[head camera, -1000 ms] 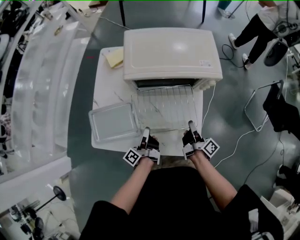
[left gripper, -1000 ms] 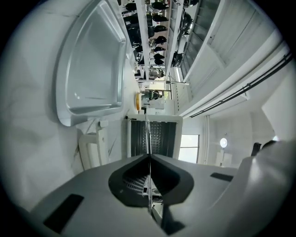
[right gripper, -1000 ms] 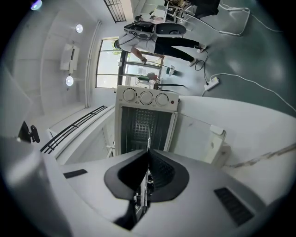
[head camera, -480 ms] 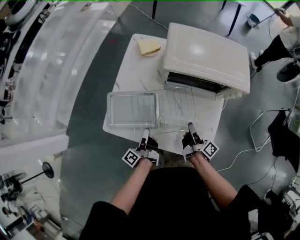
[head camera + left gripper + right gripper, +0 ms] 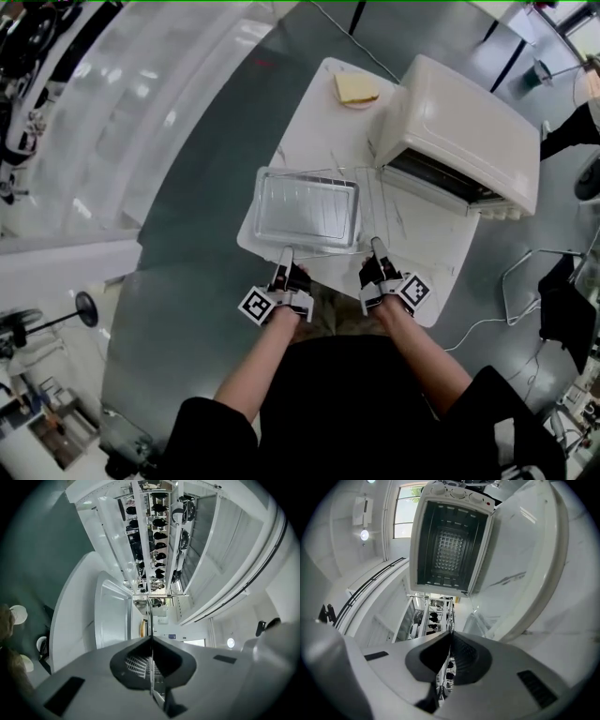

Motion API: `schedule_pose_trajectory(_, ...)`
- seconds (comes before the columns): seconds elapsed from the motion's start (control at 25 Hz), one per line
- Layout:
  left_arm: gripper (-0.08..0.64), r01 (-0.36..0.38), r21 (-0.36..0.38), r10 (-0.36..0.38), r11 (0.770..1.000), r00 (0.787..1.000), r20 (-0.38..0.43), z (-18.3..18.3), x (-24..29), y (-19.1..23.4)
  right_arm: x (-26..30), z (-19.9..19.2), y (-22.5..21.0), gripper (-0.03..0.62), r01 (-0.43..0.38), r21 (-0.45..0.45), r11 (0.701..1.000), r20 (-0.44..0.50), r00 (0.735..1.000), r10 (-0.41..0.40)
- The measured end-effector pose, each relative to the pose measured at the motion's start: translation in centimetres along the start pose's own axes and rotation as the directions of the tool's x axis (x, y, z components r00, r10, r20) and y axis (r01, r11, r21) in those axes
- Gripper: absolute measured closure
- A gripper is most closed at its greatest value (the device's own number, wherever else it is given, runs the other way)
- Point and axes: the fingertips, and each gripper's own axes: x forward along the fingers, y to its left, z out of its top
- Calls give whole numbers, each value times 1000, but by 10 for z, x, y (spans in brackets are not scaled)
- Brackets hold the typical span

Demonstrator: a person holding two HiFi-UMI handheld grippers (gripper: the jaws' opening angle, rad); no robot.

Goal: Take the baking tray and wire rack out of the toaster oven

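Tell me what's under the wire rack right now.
The wire rack, clamped by the left hand-held gripper and right hand-held gripper, is over the baking tray, visible through its wires. The table beneath the tray is covered; whether rack and tray touch is unclear.

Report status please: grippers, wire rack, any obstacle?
Left gripper and right gripper both shut on wire rack edge. Rack outside toaster oven, over baking tray on table. Oven looks empty.

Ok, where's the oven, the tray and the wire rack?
oven (image 5: 469, 114), head view, its top
tray (image 5: 264, 211), head view, its left rim
wire rack (image 5: 377, 211), head view, wires right of the tray
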Motion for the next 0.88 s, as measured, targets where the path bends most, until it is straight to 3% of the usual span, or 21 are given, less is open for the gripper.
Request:
schedule_pose_trajectory(0.2, 540, -10, -5, 10, 1000, 1000, -6, 38, 6, 11, 29, -25, -2, 568, 24, -40, 999, -31, 999, -25)
schedule_pose_trajectory(0.44, 540, -68, 11, 68, 998, 994, -86, 66, 13, 34, 43, -53, -17, 566, 102, -55, 993, -52, 993, -105)
schedule_pose_trajectory(0.88, 540, -123, 21, 125, 992, 973, -196, 82, 16, 56, 42, -79, -55, 565, 232, -70, 970, -57, 970, -236)
